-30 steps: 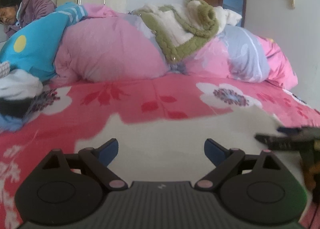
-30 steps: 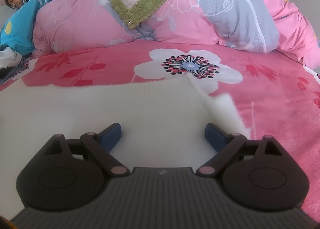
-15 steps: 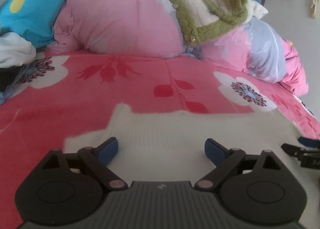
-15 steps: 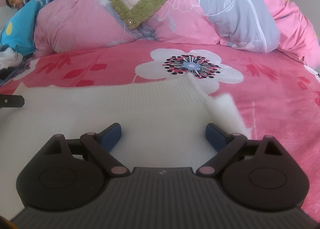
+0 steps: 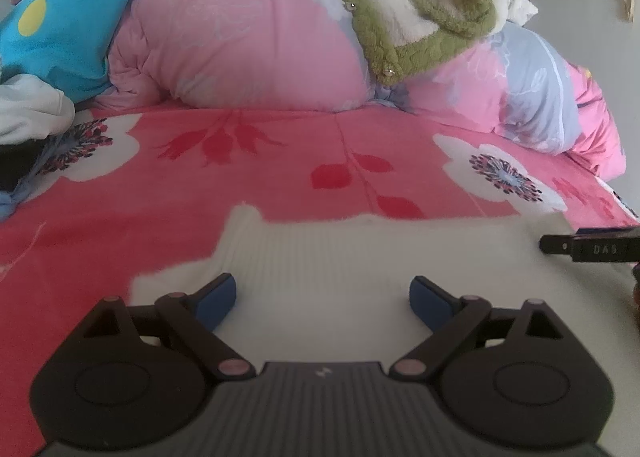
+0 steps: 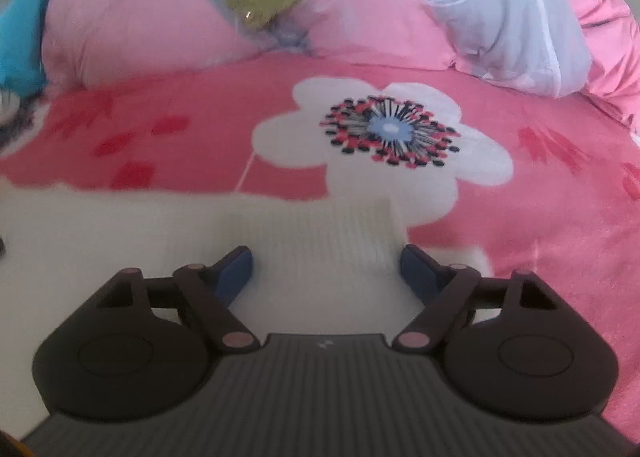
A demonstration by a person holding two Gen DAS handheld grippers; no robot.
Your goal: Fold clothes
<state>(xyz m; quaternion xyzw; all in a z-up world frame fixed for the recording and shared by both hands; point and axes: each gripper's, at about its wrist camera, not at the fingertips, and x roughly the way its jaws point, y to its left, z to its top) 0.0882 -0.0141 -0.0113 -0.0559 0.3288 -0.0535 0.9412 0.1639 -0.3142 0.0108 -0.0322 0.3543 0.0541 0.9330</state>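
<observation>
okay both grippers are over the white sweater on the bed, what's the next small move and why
Probably lower and close both. The left gripper and right gripper are open over the white sweater's ribbed far edge, gripping nothing, so nothing can be folded yet.

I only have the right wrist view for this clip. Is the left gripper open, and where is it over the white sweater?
Observer: Open. The left gripper has its jaws spread over the white sweater, near its left corner.
Operator: Is that corner folded over?
Observer: No, it lies flat on the red blanket.
Operator: Any other clothes nearby?
Observer: A white garment lies bunched at the bed's far left.
</observation>
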